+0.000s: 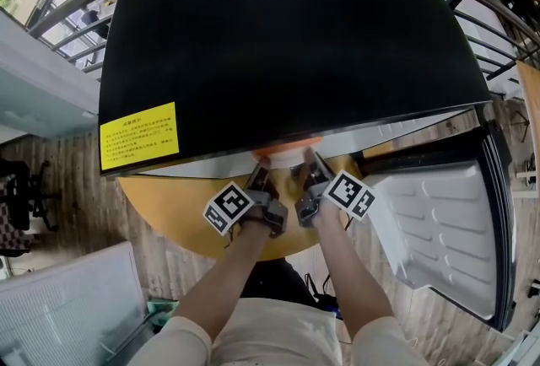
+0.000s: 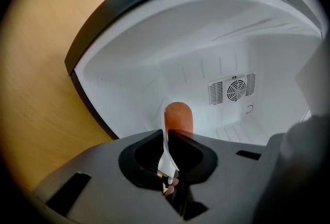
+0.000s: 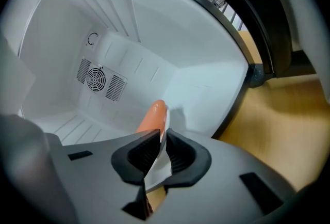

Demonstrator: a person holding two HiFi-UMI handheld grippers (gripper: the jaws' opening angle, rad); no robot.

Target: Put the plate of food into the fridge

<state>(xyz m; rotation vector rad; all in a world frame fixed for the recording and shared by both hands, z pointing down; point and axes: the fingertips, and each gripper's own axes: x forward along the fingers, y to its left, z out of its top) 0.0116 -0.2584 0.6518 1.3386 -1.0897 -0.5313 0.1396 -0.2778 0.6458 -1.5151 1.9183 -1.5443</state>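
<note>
A white plate (image 1: 287, 158) carrying an orange sausage (image 1: 288, 144) hangs at the mouth of the open black fridge (image 1: 287, 35). My left gripper (image 1: 259, 175) is shut on the plate's left rim, and my right gripper (image 1: 313, 170) is shut on its right rim. In the left gripper view the jaws of the left gripper (image 2: 166, 138) pinch the thin white plate (image 2: 165, 152), with the sausage (image 2: 178, 117) beyond them inside the white compartment. In the right gripper view the right gripper (image 3: 162, 138) clamps the plate (image 3: 158, 167), and the sausage (image 3: 152, 117) points inward.
The fridge stands on a round wooden table (image 1: 173, 206); its door (image 1: 439, 221) hangs open to the right. A yellow label (image 1: 139, 135) marks the fridge top. A fan vent (image 2: 233, 89) sits on the back wall, with white ribbed floor below. Railings run behind.
</note>
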